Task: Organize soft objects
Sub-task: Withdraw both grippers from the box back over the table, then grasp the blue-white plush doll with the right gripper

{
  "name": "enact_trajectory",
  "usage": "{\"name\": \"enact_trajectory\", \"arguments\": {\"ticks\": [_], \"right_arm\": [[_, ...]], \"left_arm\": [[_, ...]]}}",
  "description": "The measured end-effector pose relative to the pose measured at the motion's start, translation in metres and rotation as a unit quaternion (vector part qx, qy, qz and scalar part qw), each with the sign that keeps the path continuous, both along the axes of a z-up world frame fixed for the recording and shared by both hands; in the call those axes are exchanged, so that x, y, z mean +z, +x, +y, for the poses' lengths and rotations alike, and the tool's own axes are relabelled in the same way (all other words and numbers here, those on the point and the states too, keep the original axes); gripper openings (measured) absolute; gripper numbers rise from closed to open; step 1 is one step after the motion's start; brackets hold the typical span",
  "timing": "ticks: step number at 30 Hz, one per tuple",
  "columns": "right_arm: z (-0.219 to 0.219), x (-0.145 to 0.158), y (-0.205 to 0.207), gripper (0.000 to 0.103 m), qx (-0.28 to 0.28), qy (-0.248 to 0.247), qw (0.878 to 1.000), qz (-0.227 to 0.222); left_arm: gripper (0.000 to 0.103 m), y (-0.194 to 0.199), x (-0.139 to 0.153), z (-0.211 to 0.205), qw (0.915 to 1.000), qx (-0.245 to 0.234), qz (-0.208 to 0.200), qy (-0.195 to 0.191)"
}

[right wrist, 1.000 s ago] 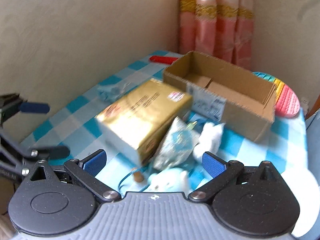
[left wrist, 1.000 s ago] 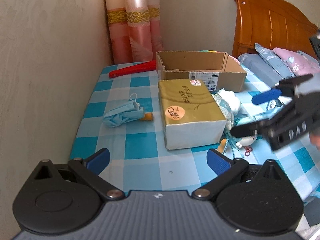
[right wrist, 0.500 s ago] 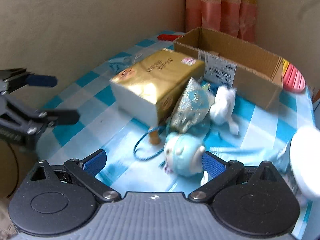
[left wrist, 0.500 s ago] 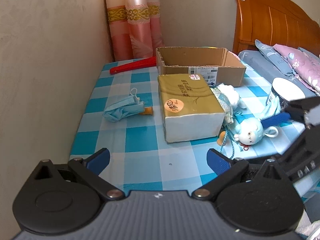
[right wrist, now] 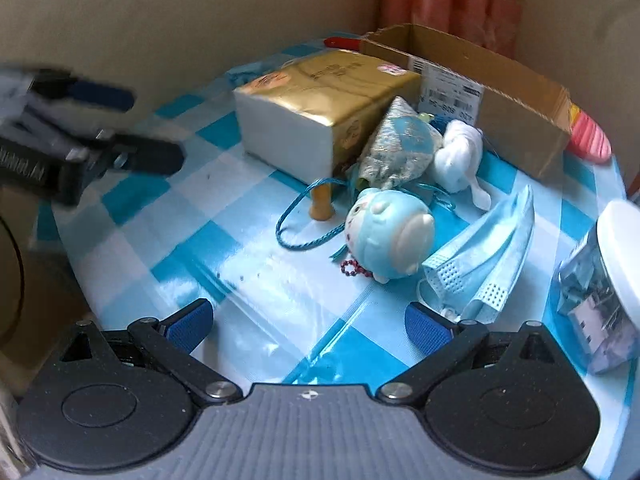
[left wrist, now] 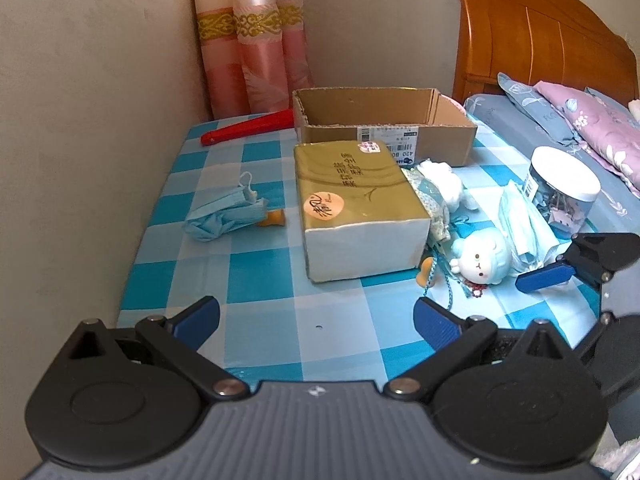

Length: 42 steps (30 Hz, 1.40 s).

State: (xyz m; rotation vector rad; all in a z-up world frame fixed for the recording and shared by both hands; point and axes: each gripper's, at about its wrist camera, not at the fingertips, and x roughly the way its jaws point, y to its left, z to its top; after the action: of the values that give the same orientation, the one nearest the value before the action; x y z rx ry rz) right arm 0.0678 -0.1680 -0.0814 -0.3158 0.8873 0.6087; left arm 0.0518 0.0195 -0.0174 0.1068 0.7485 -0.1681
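Checked desk (left wrist: 256, 280): I hold both tools, left (left wrist: 316, 316) and right (right wrist: 306, 322), wide and empty; soft toy (right wrist: 390, 236) beside the tissue pack (right wrist: 320, 100) awaits grasping.

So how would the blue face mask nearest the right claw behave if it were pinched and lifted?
The face mask lies crumpled and folded, so it probably hangs floppy. It looks thin and likely light. Its ear loops could snag the round toy beside it.

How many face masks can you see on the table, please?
2. One mask lies crumpled left of the gold box; another mask lies right of the blue toy, beside the jar. More could be hidden behind the boxes.
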Motion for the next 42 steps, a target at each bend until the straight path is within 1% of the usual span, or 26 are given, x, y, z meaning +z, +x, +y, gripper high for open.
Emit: {"name": "enact_trajectory", "arguments": {"ticks": [3,16,18,20,21,26,28,30,32,36,42], "right_arm": [[-0.004,-0.004,-0.007,0.103,-0.002,0.013,1.000,-0.023],[-0.016,-0.010,-0.024,0.103,-0.011,0.049,0.996,-0.071],[-0.016,-0.009,-0.024,0.103,-0.013,0.048,0.996,-0.070],[-0.014,-0.005,-0.022,0.103,-0.018,0.038,0.997,-0.058],[-0.013,-0.003,-0.022,0.103,-0.020,0.035,0.997,-0.062],[-0.009,0.018,-0.027,0.103,-0.006,0.038,0.992,-0.121],[-0.006,0.023,-0.023,0.103,-0.001,0.037,0.990,-0.135],[-0.002,0.022,-0.015,0.100,-0.004,0.029,0.990,-0.139],[0.000,0.019,-0.006,0.088,-0.014,0.017,0.991,-0.130],[-0.004,0.015,0.009,0.084,-0.031,0.024,0.992,-0.118],[-0.004,0.015,0.014,0.075,-0.046,0.008,0.992,-0.119]], "left_arm": [[0.102,0.003,-0.004,-0.003,1.0000,-0.002,0.005,0.003],[0.102,0.013,-0.018,-0.015,0.9994,-0.016,0.030,0.008],[0.102,0.014,-0.019,-0.015,0.9994,-0.016,0.031,0.005],[0.102,0.015,-0.021,-0.015,0.9994,-0.013,0.034,0.003],[0.102,0.016,-0.021,-0.014,0.9994,-0.011,0.034,0.003],[0.102,0.018,-0.019,-0.008,0.9996,0.000,0.030,-0.003],[0.102,0.019,-0.018,-0.004,0.9996,0.005,0.028,-0.006],[0.102,0.020,-0.019,-0.001,0.9995,0.010,0.029,-0.010],[0.102,0.020,-0.020,0.000,0.9994,0.012,0.031,-0.011],[0.102,0.020,-0.020,0.002,0.9994,0.011,0.030,-0.012],[0.102,0.021,-0.023,0.003,0.9994,0.006,0.031,-0.014]]}}
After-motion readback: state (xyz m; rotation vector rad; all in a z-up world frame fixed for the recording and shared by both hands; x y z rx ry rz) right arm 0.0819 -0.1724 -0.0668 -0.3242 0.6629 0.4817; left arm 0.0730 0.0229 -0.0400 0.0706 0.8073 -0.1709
